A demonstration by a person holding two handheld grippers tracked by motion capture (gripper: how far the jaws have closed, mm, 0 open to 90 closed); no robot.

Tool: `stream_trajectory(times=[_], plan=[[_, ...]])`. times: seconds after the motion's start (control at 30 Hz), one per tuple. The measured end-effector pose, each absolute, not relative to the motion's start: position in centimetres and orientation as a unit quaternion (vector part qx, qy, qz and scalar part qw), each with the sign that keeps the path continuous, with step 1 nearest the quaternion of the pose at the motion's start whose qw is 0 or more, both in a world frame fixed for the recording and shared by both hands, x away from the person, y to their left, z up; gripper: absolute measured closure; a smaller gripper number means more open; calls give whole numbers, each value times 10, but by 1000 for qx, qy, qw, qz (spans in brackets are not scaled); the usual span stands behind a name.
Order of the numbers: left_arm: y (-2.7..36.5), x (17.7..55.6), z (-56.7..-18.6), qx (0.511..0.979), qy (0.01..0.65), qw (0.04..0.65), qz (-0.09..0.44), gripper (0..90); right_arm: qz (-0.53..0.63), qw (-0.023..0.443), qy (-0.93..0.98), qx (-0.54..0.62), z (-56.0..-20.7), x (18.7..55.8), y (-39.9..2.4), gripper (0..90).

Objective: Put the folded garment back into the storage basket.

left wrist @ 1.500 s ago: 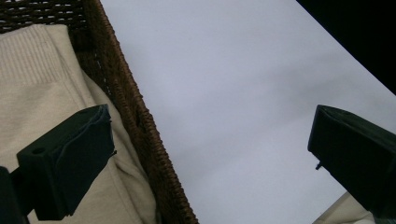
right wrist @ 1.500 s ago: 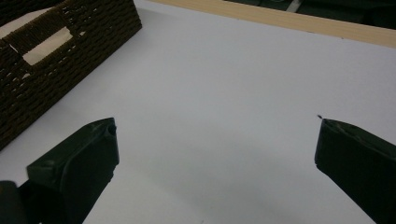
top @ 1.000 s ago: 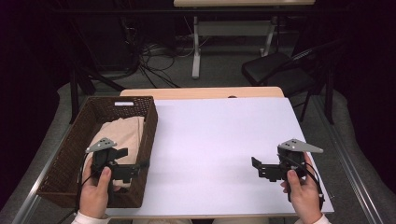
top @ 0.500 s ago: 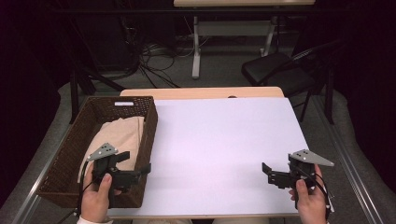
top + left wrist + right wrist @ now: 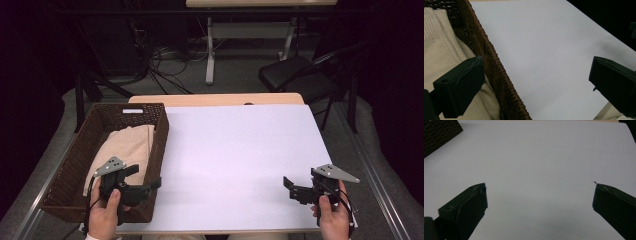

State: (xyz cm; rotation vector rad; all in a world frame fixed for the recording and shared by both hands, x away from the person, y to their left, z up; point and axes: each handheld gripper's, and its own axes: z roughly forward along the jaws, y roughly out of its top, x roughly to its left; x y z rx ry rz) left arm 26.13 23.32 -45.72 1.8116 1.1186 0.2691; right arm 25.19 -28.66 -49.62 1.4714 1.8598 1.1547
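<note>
Hands have drawn back toward you since a second ago; your left gripper (image 5: 150,186) has slid down over the basket's near right corner, and your right gripper (image 5: 289,186) has dropped closer to the near edge of the white table (image 5: 240,150). You hold two grippers, both with jaws spread wide and gripping nothing; the left one straddles the rim, one jaw over the cloth, the other over the table. One wicker basket (image 5: 75,160) sits at the table's left; one folded beige cloth (image 5: 127,147) lies inside it. Beyond the table stands one dark chair (image 5: 295,75).
</note>
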Motion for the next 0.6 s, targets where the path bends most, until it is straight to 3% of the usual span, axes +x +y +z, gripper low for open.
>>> stream_trajectory(times=[0.6], plan=[[234, 260, -461, 740, 462, 476, 109, 4, 424, 253, 679, 543, -502, 253, -288, 0]])
